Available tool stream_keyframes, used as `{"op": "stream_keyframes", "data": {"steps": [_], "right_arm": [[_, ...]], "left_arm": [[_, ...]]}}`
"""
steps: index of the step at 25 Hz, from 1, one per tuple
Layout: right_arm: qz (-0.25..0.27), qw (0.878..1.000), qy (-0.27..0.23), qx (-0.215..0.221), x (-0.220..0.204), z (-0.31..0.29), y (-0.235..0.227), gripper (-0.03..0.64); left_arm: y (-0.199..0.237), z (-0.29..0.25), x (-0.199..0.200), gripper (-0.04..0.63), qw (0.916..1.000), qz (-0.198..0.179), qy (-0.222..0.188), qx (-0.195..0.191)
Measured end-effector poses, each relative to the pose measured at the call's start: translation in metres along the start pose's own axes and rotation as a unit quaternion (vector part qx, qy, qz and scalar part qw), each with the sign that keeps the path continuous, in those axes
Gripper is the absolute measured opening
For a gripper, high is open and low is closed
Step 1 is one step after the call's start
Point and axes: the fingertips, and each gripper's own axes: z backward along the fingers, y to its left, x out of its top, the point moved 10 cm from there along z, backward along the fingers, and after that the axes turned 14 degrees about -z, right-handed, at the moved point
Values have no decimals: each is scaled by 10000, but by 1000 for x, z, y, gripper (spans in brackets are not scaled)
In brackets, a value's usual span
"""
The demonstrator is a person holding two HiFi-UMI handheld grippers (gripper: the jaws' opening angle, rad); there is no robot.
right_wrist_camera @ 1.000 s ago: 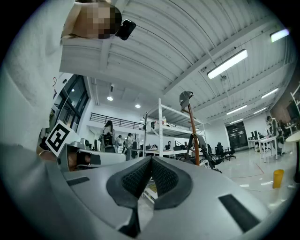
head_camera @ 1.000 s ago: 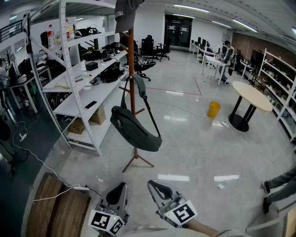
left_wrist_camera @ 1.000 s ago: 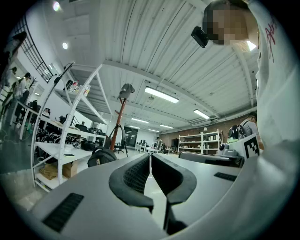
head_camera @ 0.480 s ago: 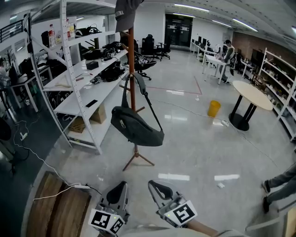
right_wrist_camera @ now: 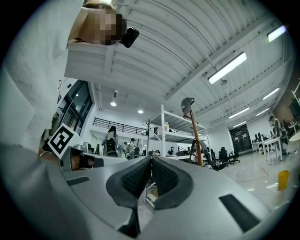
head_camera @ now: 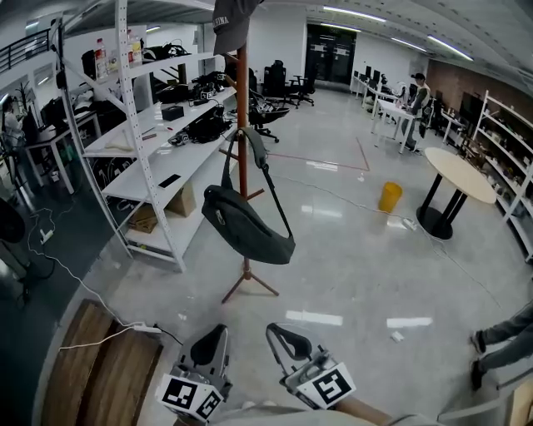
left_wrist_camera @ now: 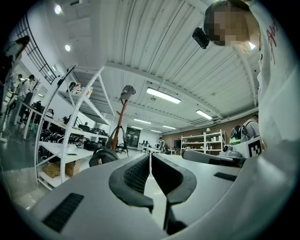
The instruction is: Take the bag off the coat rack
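Both tongs were fully closed and held nothing. The left tongs (left_wrist_camera: 149,157) showed pad against pad in the left gripper view, and the right tongs (right_wrist_camera: 151,159) showed the same in theirs. In the head view both sat low and near me, well apart from the target.

The sling bag (head_camera: 246,226) hung by its strap (head_camera: 252,143) from a peg about halfway up the coat rack (head_camera: 242,100), with its body resting against the pole.

Risks I judged from this position:
- The rack stood on thin tripod legs (head_camera: 248,287). Pulling the bag sideways, rather than lifting the strap up and over the peg, could tip the whole stand.
- A cap (head_camera: 231,23) sat on top of the pole, and any jolt to the rack could shake it off.
- The tongs would have to open before they reached the strap. A closed approach would only knock the bag and set it swinging.
- A white cable (head_camera: 79,287) and a power strip (head_camera: 143,329) lay on the floor to my left. They could snag a foot if I stepped that way.

Containers:
- The bag looked closed and I could not see its contents.
- The yellow bin (head_camera: 389,196) stood on the floor to the right, its inside hidden from me.
- A cardboard box (head_camera: 179,202) sat under the shelving unit (head_camera: 150,179), and I could not tell what it held.
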Motion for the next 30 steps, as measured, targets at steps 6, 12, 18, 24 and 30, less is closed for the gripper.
{"op": "stream_keyframes", "data": {"steps": [6, 12, 18, 24, 30], "right_arm": [[23, 9999, 109, 53, -4, 12, -12, 20], [-164, 9993, 319, 95, -8, 20, -20, 20], [252, 9992, 264, 171, -9, 5, -32, 20], [292, 9990, 349, 53, -13, -24, -50, 20], [206, 9990, 387, -2, -21, -73, -76, 20]], "left_arm": [[-10, 0, -3, 28, 9998, -11, -17, 208], [-16, 2, -10, 28, 9988, 43, 92, 478], [-4, -12, -8, 28, 9986, -43, 30, 529], [19, -36, -14, 28, 9988, -33, 5, 481], [60, -72, -25, 28, 9990, 46, 19, 444]]}}
